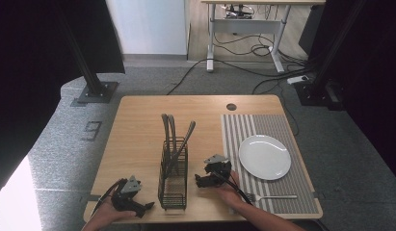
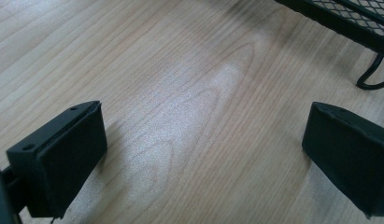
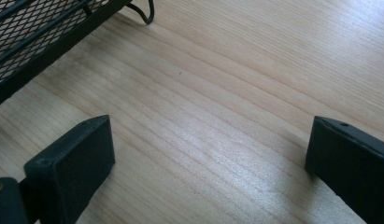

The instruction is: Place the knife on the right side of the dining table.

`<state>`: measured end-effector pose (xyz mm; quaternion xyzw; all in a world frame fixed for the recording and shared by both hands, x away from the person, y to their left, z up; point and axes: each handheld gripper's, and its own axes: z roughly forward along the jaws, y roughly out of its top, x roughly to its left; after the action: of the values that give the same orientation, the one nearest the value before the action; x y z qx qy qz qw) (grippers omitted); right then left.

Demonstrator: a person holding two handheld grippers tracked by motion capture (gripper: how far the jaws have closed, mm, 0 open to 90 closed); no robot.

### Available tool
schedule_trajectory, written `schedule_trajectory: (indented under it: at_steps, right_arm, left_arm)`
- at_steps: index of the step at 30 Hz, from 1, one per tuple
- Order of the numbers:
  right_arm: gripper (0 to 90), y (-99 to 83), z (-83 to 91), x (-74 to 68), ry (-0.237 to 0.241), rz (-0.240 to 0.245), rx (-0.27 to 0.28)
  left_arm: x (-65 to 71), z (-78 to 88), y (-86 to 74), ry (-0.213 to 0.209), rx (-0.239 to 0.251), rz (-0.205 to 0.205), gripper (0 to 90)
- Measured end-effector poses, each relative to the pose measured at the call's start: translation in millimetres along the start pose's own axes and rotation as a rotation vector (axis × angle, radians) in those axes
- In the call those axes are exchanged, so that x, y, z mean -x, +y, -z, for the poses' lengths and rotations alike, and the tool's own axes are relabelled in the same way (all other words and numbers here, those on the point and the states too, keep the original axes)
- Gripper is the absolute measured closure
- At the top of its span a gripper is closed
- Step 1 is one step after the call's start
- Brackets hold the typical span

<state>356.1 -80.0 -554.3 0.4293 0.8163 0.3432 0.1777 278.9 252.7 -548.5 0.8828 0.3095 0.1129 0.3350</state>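
**Caddy sits between both grippers, right one nearer**

The black wire-mesh cutlery caddy (image 1: 173, 173) stands upright on the counter (image 1: 138, 139), just left of the right gripper (image 1: 201, 181) and right of the left gripper (image 1: 146, 207). Both grippers gape wide, empty.

A light wooden rectangular table (image 1: 138, 125) carries a black wire-mesh cutlery caddy (image 1: 173, 180) near its front middle. To the right lies a grey striped placemat (image 1: 277, 122), bearing a round white plate (image 1: 264, 157) and, nearer, a silver metal fork (image 1: 272, 197). A dark round cable hole (image 1: 231, 107) sits at the far edge.
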Motion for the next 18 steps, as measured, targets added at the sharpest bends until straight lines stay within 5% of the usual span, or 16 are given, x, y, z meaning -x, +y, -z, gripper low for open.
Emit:
schedule_trajectory:
  at_steps: [10,18]
  right_arm:
    - [9.6,-0.2,1.3,-0.7,0.002,0.001,0.022]
    - [14.3,6.4,11.8,6.2,0.049,-0.066,0.072]
  left_arm:
    - [0.0,0.1,0.0,0.0,0.0,0.0,0.0]
    - [0.1,0.2,-0.1,0.0,0.0,0.0,0.0]
